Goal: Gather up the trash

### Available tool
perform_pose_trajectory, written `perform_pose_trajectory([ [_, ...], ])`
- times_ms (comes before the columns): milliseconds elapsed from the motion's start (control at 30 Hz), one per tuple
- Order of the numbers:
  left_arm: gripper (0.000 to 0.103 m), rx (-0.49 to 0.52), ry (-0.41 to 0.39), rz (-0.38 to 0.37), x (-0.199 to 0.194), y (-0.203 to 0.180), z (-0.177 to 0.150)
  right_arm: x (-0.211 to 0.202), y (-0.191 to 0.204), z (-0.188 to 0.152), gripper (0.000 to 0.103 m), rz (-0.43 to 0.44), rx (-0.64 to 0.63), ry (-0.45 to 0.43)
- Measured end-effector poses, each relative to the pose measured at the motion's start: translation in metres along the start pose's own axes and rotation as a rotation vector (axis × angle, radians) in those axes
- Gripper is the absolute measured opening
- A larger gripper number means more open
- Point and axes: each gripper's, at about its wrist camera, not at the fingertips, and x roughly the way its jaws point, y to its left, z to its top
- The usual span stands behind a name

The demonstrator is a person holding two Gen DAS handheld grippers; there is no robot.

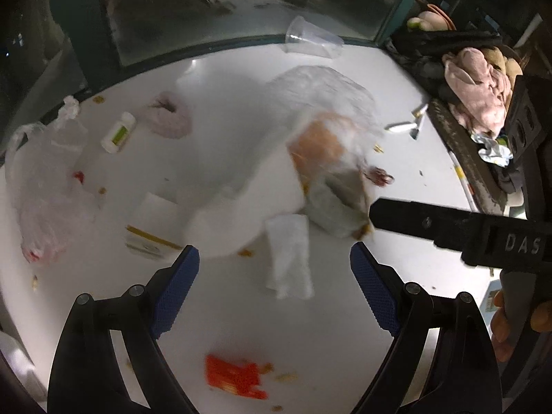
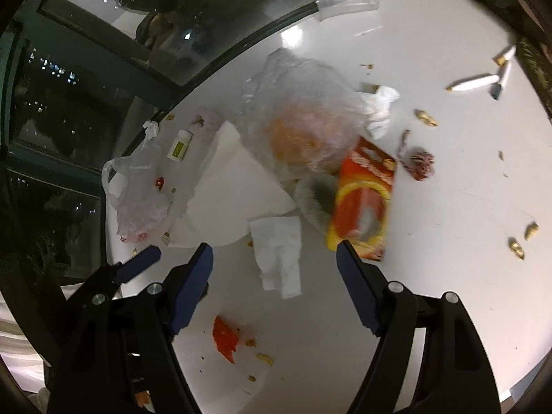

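Trash lies scattered on a white table (image 1: 345,345). A crumpled white tissue (image 1: 289,255) (image 2: 279,248) lies just ahead of both grippers. Behind it are a clear plastic bag (image 1: 324,114) (image 2: 303,117) with something orange inside, a red and yellow packet (image 2: 365,200) and a white paper sheet (image 2: 227,186). A red wrapper scrap (image 1: 234,376) (image 2: 224,338) lies below the jaws. My left gripper (image 1: 274,252) hangs open above the table, holding nothing. My right gripper (image 2: 275,246) is open and empty too, close beside it on the right.
A thin plastic bag (image 1: 41,179), a small white bottle (image 1: 119,132) and a clear cup (image 1: 314,39) lie near the window edge. White tubes (image 2: 476,84), peanut shells (image 2: 426,117) and a red-white wrapper (image 2: 419,164) are on the right. Heaped cloth (image 1: 479,93) borders the table's right side.
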Motion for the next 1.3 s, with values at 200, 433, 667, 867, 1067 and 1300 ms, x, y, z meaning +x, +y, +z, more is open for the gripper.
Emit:
perform_pose_trajectory([
  [200, 0.086, 0.043, -0.001, 0.052, 0.007, 0.029, 0.006, 0.029, 0.023, 0.012, 0.071, 0.006, -0.022, 0.034],
  [433, 0.086, 0.03, 0.041, 0.06, 0.022, 0.061, 0.004, 0.056, 0.044, 0.02, 0.071, 0.01, -0.034, 0.057],
  [667, 0.086, 0.021, 0.074, 0.037, 0.036, 0.076, -0.004, 0.065, 0.044, 0.019, 0.071, 0.002, -0.003, 0.065],
  [867, 0.086, 0.046, 0.089, 0.03, 0.045, 0.075, -0.006, 0.078, 0.044, 0.02, 0.071, 0.006, 0.017, 0.083],
  [1067, 0.086, 0.05, 0.092, 0.033, 0.056, 0.081, -0.004, 0.091, 0.049, 0.024, 0.081, 0.013, 0.022, 0.093],
  [1300, 0.086, 0.143, 0.093, 0.04, 0.072, 0.07, 0.005, 0.116, 0.051, 0.034, 0.081, 0.035, 0.065, 0.124],
])
